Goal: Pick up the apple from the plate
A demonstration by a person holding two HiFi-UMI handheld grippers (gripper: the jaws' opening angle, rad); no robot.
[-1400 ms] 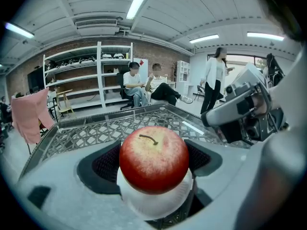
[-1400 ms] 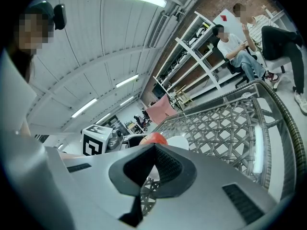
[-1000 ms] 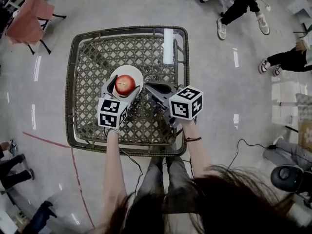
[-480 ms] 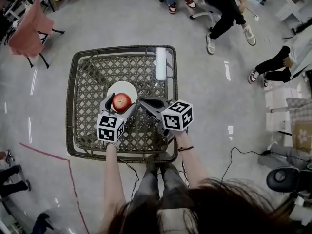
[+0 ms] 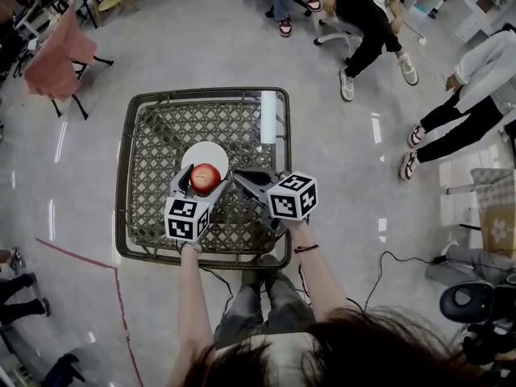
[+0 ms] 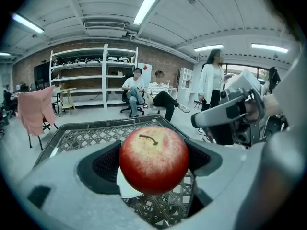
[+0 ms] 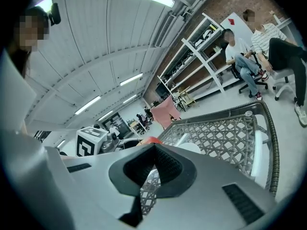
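Observation:
A red apple (image 5: pixel 205 176) sits clamped between the jaws of my left gripper (image 5: pixel 204 182), over the near rim of the white plate (image 5: pixel 205 153). In the left gripper view the apple (image 6: pixel 153 158) fills the gap between the black pads (image 6: pixel 104 166), stem up, with a strip of plate (image 6: pixel 125 187) below it. My right gripper (image 5: pixel 244 178) hovers just right of the apple, shut with nothing in it. In the right gripper view its pads (image 7: pixel 165 169) meet, and a sliver of apple (image 7: pixel 151 140) shows beyond them.
The plate lies on a square wicker table (image 5: pixel 153 135) with a raised rim. A white strip (image 5: pixel 268 117) lies along its far right side. A pink-draped chair (image 5: pixel 52 45) stands far left. People sit and stand at the far right (image 5: pixel 363 14).
The apple, held by my left gripper, has come off the plate's centre toward its near rim. My right gripper stays shut beside it.

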